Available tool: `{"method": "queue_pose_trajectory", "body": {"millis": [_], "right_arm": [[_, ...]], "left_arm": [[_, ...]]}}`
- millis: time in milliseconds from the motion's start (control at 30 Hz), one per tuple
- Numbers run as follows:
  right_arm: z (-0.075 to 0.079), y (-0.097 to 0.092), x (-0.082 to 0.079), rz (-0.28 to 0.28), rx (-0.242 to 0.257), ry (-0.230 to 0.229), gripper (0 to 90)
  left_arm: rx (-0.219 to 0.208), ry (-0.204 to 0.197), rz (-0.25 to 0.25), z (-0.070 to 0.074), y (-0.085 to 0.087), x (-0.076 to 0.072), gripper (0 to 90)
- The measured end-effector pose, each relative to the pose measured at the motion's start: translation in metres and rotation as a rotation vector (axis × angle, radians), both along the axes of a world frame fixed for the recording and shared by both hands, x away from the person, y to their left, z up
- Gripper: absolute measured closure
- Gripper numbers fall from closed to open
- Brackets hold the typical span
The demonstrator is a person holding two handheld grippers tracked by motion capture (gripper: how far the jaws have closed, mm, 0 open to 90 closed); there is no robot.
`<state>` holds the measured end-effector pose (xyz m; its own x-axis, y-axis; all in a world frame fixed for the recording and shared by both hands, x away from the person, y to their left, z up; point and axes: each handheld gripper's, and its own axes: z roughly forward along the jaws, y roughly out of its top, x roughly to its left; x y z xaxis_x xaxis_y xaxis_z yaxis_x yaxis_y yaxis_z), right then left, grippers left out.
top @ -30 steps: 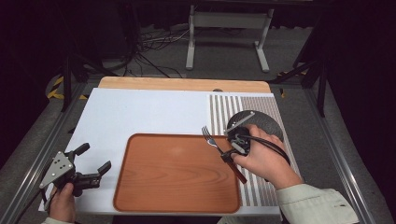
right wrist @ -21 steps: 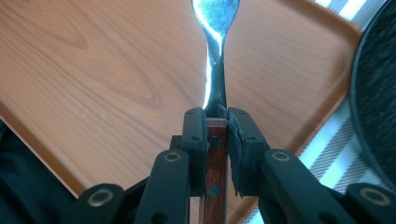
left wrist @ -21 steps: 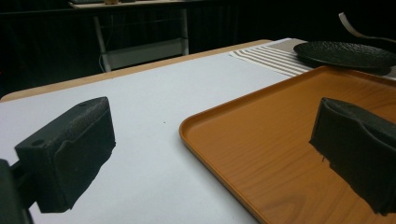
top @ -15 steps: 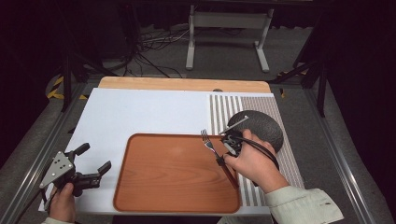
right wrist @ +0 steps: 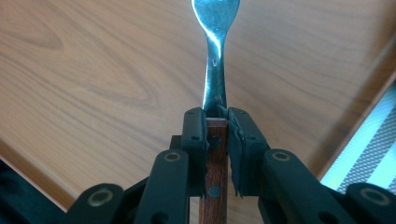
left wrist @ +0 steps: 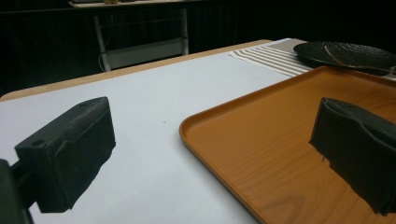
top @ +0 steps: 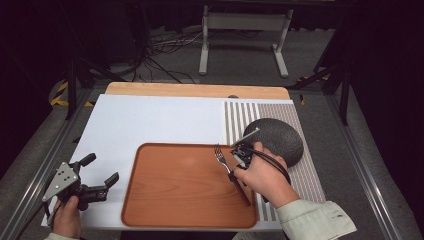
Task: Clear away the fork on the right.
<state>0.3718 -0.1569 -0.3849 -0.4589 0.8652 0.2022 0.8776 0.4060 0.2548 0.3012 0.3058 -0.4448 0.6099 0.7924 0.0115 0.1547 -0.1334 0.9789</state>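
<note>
tray [top: 180,190]: wood-grain finish, orange-brown, smooth with a soft sheen
fork [right wrist: 215,56]: polished metal neck and head, glossy; handle of dark brown wood with small metal rivets
plate [top: 280,137]: dark, rough pebbled surface, faint gloss
placemat [top: 300,170]: woven cloth look, grey and white stripes, matt
table [top: 150,120]: smooth matt white top, pale wood edge at the far side
right gripper [right wrist: 217,128]: matt black plastic
left gripper [left wrist: 224,154]: black pads, rough and matt

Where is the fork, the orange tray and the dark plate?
fork [top: 220,155], high view, on its neck below the tines
tray [top: 180,185], high view, on its bare wooden floor
dark plate [top: 280,137], high view, on its top surface
</note>
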Motion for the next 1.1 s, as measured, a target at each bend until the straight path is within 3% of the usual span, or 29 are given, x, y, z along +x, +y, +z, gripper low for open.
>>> {"method": "queue_pose_trajectory", "body": {"millis": [500,1100], "right_arm": [[-0.018,0.005,0.0,-0.035,-0.059,0.071,78.3],[-0.028,0.007,0.0,-0.061,-0.079,0.113,78.0]], "left_arm": [[0.001,0.0,0.0,0.0,0.0,0.0,0.6],[0.002,0.0,0.0,0.001,0.001,0.0,0.6]]}}
